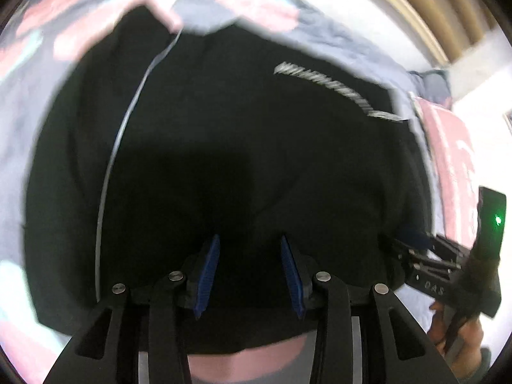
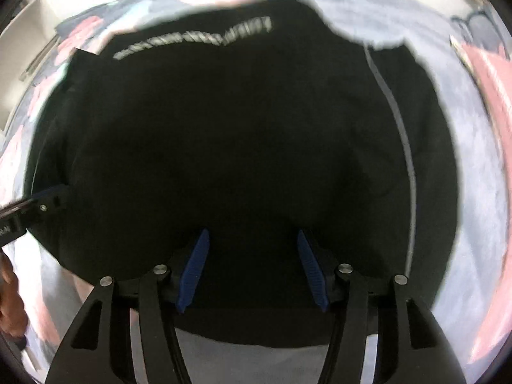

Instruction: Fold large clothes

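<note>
A black garment [image 1: 224,160] lies spread on a bed [image 1: 19,166] covered with a grey quilt with pink patches. A white printed strip [image 1: 336,88] runs across the far part of the garment, and a thin pale stripe [image 1: 112,160] runs down one side of it.

Both grippers point steeply down over the garment's near hem. The left gripper [image 1: 249,275] has its blue fingers [image 1: 208,275] spread, with dark cloth lying below the gap; whether they touch the cloth cannot be told. The right gripper [image 2: 252,272] has its fingers [image 2: 192,272] spread wider, likewise over black cloth just inside the hem, and nothing is visibly pinched. Seen from the left wrist, the right gripper sits at the garment's right edge, a hand [image 1: 460,336] behind it.

The step in hand looks like taking hold of the near hem for a fold. To do it well, each gripper should settle at the hem so that one finger slides under the cloth and the other stays on top, then close on the full thickness rather than a top layer. The two grips should sit level along the hem, evenly spaced about the garment's middle, so the fold carries toward the printed strip without skewing. Lift only enough to clear the quilt.
</note>
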{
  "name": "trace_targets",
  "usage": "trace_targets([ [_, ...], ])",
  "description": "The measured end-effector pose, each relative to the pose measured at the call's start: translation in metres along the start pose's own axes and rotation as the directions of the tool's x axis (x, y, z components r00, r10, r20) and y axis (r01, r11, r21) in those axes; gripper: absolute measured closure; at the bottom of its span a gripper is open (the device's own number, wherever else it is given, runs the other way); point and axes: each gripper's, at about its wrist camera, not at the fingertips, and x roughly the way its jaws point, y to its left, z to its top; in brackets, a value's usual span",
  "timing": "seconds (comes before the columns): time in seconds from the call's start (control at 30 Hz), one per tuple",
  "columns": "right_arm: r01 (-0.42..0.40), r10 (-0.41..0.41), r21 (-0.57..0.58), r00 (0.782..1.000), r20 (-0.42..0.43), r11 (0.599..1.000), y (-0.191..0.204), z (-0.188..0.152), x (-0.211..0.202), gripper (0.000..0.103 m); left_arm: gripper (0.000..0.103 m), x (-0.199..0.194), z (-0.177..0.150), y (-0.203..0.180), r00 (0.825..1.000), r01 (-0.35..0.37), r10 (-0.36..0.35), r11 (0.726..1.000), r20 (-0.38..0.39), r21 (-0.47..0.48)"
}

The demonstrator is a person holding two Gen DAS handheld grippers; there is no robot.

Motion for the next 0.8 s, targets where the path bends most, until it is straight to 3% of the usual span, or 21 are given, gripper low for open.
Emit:
trace_targets([
  [0.23,-0.027,0.027,0.033,1.000,0.000,0.999,-0.011,0.002,-0.002,0.044,0.062,-0.004,0.002,-0.010,0.999,-0.042,0.042,0.999,0.006,0.012],
  [0.37,-0.100,0.100,0.075,0.995,-0.001,0.992,-0.026,-0.010,-0.020,0.043,0.062,-0.016,-0.002,-0.014,1.000,0.003,-0.003,1.000,-0.010,-0.010],
  [0.53,-0.091,0.091,0.064,0.996,0.015,0.994,-0.032,-0.031,-0.038,0.043,0.061,-0.026,-0.009,0.000,0.998,0.051,-0.053,0.997,-0.033,-0.064],
  [0.63,-0.085,0.082,0.092,0.996,0.039,0.992,-0.038,-0.033,-0.052,0.042,0.061,-0.040,-0.012,0.007,1.000,0.029,-0.029,0.997,-0.006,-0.077],
  [0.8,-0.035,0.021,0.156,0.996,0.089,0.987,-0.090,-0.033,-0.072,0.041,0.053,-0.083,0.013,0.052,0.994,-0.014,0.026,0.993,0.103,-0.117],
])
